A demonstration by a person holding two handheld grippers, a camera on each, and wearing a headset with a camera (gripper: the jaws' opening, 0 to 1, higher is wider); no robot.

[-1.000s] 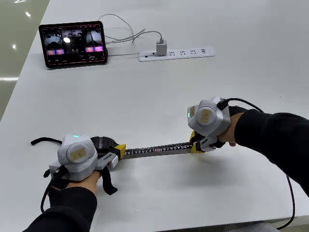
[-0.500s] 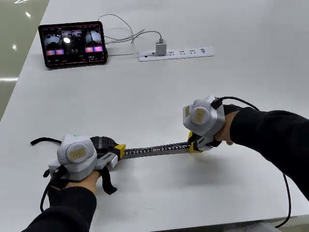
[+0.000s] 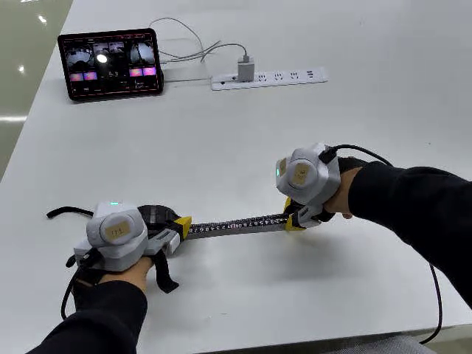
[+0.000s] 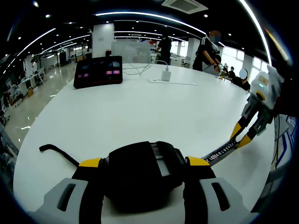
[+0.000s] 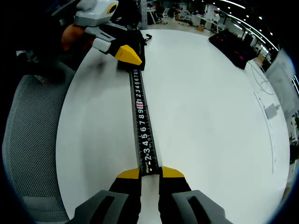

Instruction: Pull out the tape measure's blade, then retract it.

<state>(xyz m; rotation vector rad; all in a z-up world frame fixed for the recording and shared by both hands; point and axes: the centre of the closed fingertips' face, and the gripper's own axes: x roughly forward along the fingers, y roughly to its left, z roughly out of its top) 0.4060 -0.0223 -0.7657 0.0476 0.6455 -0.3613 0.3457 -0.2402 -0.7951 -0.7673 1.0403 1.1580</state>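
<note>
A black tape measure case sits between the yellow-tipped jaws of my left gripper, which is shut on it at the table's front left. Its black numbered blade runs flat over the white table to my right gripper, which is shut on the blade's end. From the left gripper view the blade stretches right to the other gripper. In the right gripper view the case lies far up the blade, held by the left gripper. A black wrist strap trails left of the case.
A tablet with a lit screen stands at the back left. A white power strip with a charger and cables lies behind the middle. The table's front edge is close below both hands. A grey mesh chair stands beside the table.
My right gripper has moved slightly left toward the case with the blade end in it, so the drawn-out blade is a little shorter. The left gripper stays put.
</note>
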